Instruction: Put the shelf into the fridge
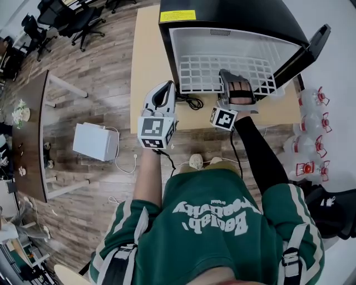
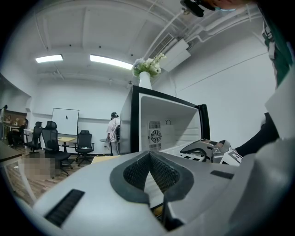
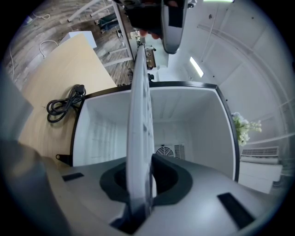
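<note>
The black fridge [image 1: 222,14] stands open on a wooden table, its white inside facing me. A white wire shelf [image 1: 211,72] lies level, its far part inside the fridge and its front edge sticking out. My right gripper [image 1: 229,77] is at that front edge, shut on the shelf. In the right gripper view the shelf [image 3: 139,115] runs edge-on between the pads of the right gripper [image 3: 140,179] toward the fridge's back wall [image 3: 193,120]. My left gripper [image 1: 167,88] hangs left of the fridge's front, apart from the shelf. The left gripper [image 2: 150,173] is shut with nothing in it.
A coiled black cable [image 1: 192,102] lies on the table [image 1: 146,67] in front of the fridge. The fridge door [image 1: 311,47] swings out to the right. Several water bottles [image 1: 311,128] stand on the floor at right; a white box [image 1: 95,141] sits on the floor at left.
</note>
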A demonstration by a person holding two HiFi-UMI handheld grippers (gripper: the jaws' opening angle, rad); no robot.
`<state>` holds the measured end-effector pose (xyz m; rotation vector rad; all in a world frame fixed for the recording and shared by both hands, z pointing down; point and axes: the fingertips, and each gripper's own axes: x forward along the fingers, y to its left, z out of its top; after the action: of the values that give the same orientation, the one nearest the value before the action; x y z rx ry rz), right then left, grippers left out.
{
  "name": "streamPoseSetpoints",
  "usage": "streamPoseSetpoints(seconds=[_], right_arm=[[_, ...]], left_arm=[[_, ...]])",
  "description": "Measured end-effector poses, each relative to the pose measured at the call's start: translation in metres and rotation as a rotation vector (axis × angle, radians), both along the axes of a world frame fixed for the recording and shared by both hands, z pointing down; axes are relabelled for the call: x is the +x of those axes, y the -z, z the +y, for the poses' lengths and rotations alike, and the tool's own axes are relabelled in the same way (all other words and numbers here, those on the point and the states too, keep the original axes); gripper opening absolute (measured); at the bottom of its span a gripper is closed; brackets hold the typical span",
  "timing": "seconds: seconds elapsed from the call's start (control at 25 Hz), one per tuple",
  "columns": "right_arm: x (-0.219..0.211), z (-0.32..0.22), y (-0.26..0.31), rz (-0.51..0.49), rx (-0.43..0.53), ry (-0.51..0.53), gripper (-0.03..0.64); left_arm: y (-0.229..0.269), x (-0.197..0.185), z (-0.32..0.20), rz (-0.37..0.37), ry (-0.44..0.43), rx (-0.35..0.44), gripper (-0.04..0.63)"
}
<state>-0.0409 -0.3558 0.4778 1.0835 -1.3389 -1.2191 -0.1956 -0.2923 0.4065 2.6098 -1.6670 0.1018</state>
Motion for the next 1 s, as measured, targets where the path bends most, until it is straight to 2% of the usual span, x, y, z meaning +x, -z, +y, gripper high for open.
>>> streamPoseSetpoints(seconds=[0.36,0.52,0.64,1.0], right_arm=[[-0.001,-0.007,-0.008,-0.045,-0.011,0.012,0.091],[-0.002,-0.009,-0.004,-0.037,-0.014,0.020,0.079],[-0.002,-0.011,0.005,-0.007,-0.004,0.021,0.028],[-0.001,-0.023,0.008,0.027,-0.012,0.016,0.029]], left_arm=[[-0.003,0.007,-0.004,0.002,-0.009,-0.009,-0.006],[-0.003,0.011,-0.005,0.005,-0.018,-0.012,-0.006],[-0.004,0.013,-0.006,0.005,-0.023,-0.014,-0.006],[-0.003,0.022,-0.009,0.021,-0.034,-0.010,-0.006]])
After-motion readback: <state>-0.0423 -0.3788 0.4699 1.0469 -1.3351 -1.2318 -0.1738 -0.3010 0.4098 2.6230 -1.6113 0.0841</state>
